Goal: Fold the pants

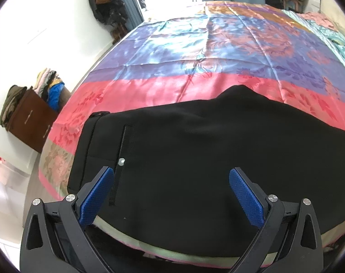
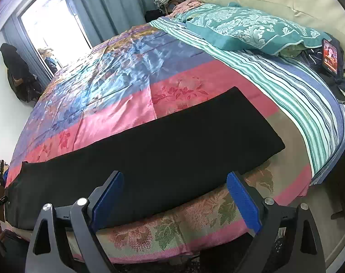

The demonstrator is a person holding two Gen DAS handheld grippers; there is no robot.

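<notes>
L gripper (image 1: 171, 179): blue-padded fingers (image 1: 245, 195) spread wide, nothing between them, hovering over the waist end of the black fabric pants (image 1: 183, 150). Small silver button (image 1: 121, 161) and a dark pocket slit sit just beyond the left finger tip, no contact visible.

R gripper (image 2: 175, 183): fingers (image 2: 243, 202) also wide, empty, above the pants' near edge (image 2: 149, 150) further along the leg, w/ the right finger over the bedspread border.

Pants: lie flat on the shiny pink/blue floral satin bedspread (image 2: 117, 125), along the bed's near edge, as one long narrow strip. Waist end towards the left, hem end (image 2: 259, 127) towards the striped teal-and-white sheet (image 2: 286, 84) and teal patterned pillow (image 2: 245, 27).

Progress, my read: looks like the lengthwise fold is done, legs stacked into one strip, edges fairly straight, few wrinkles. Can't confirm layer count from these views, fabric too dark. Left to do: cross folds, hem end over towards waist, prob. once or twice, then flatten. Both grippers free and near the cloth, so next grab likely hem/edge w/ R and waist w/ L.

Off-bed: brown wooden cabinet (image 1: 33, 122) w/ a stacked clothes pile (image 1: 47, 84), well apart.
</notes>
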